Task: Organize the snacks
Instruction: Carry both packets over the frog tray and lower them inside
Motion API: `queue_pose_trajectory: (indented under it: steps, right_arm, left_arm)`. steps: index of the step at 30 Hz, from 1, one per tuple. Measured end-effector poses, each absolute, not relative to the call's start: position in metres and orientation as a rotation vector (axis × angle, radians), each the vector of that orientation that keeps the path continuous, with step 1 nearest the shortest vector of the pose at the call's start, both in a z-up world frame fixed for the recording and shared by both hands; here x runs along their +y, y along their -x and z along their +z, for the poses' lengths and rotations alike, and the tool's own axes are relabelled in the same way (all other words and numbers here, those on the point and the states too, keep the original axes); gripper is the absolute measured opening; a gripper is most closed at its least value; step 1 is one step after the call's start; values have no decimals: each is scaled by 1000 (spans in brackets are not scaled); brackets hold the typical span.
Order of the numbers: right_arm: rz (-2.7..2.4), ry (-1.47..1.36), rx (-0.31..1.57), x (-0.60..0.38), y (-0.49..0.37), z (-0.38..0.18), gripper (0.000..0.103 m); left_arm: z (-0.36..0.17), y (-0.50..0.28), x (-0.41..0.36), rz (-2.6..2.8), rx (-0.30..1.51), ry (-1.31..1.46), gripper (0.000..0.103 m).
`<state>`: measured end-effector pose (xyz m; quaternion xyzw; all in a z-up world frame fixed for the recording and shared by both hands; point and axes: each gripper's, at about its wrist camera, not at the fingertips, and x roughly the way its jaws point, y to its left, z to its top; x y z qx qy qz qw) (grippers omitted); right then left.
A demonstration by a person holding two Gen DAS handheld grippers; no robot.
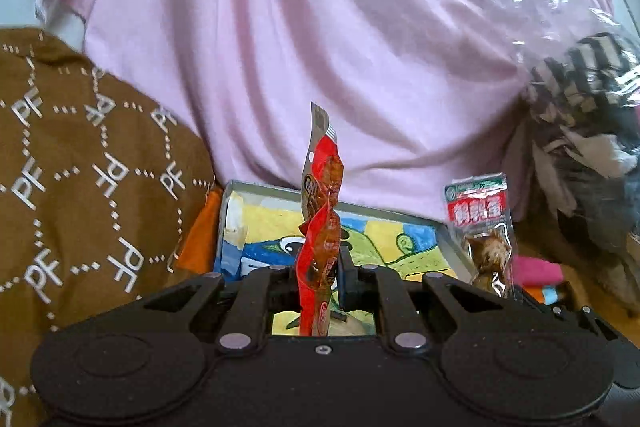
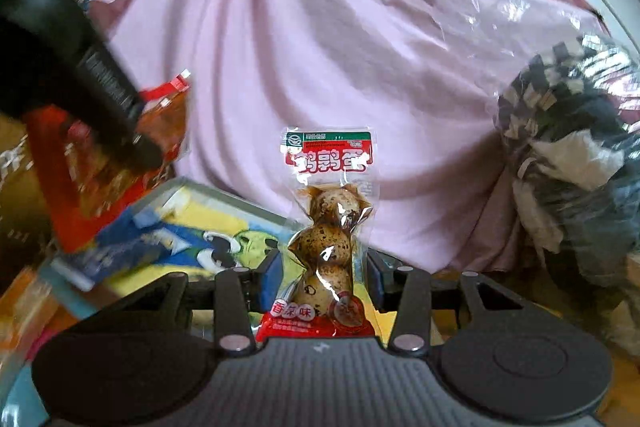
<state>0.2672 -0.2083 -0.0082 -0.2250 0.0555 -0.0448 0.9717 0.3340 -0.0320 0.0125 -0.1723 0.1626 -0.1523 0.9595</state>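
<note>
My left gripper [image 1: 320, 267] is shut on a red snack packet [image 1: 322, 227], held edge-on and upright above a tin box [image 1: 448, 243] with a cartoon picture. My right gripper [image 2: 326, 267] is shut on a clear quail-egg packet [image 2: 326, 235] with a red and green label, held upright. The egg packet also shows at the right of the left wrist view [image 1: 486, 235]. The left gripper's finger [image 2: 80, 75] and its red packet [image 2: 120, 155] appear blurred at the left of the right wrist view, over the tin box [image 2: 168, 187].
A pink cloth [image 1: 300, 47] fills the background. A brown patterned fabric [image 1: 80, 167] lies left. A clear plastic bag of dark clothing [image 1: 592, 127] sits right. Orange cloth [image 1: 196, 247] and pink items [image 1: 536, 267] lie beside the box.
</note>
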Motion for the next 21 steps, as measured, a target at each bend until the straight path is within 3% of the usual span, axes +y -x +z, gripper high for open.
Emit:
queue_pose_trajectory:
  steps: [12, 18, 21]
  right_arm:
    - [-61, 418, 236, -210, -327, -34, 48]
    - [-42, 398, 323, -205, -339, -50, 49]
    - [-40, 381, 341, -205, -341, -53, 51]
  left_arm:
    - [-37, -383, -30, -310, 466, 403, 13]
    - [-43, -388, -29, -314, 450, 400, 13]
    - [-45, -391, -28, -298, 454, 404, 18]
